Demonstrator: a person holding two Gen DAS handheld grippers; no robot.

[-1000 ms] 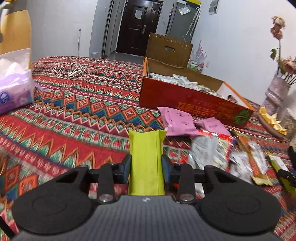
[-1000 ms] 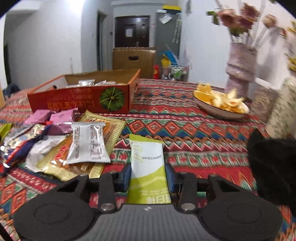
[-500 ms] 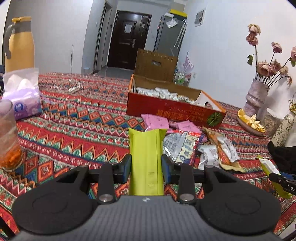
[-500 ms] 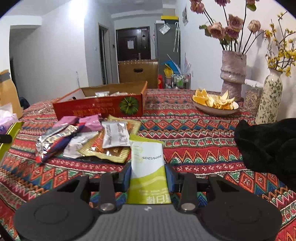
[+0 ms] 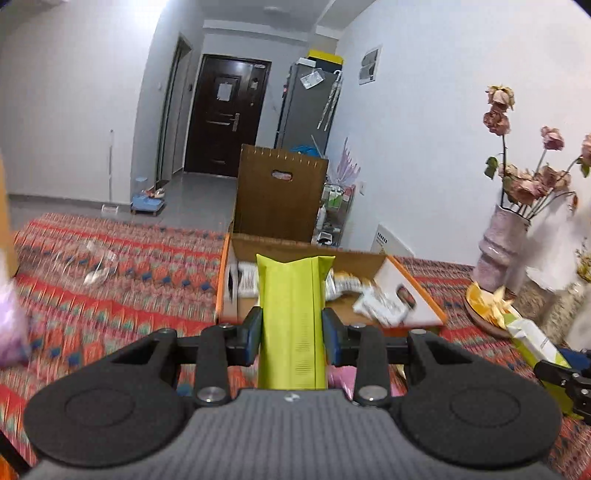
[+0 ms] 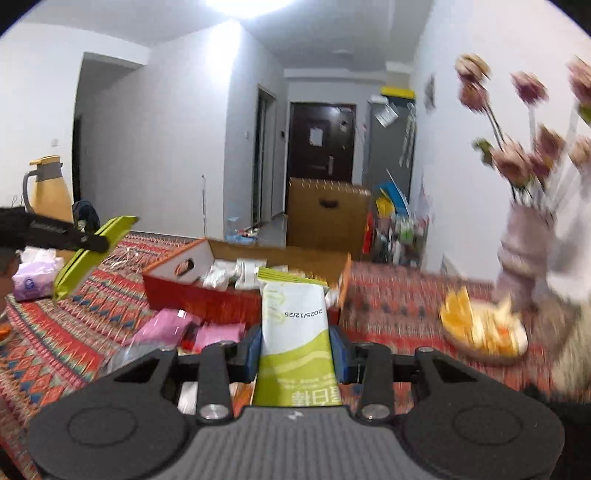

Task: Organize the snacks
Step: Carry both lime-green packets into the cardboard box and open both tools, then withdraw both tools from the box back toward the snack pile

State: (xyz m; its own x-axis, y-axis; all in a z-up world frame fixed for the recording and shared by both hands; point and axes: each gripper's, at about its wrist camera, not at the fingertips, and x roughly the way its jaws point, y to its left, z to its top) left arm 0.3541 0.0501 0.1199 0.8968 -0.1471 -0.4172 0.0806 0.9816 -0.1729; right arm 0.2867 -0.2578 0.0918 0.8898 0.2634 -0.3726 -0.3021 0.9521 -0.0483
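Your left claw (image 5: 291, 328) is gripping a green packet (image 5: 291, 317) above the red box (image 5: 332, 291); your right claw (image 6: 295, 347) is clamping a white-green packet (image 6: 295, 332) nearby.

White walls (image 5: 424, 129), a dark door (image 5: 225, 114), grey floor (image 5: 199, 192) and a bright ceiling light (image 6: 247, 7).

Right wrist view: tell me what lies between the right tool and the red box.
In the right wrist view, pink snack packets lie on the patterned tablecloth between the right tool and the red box.
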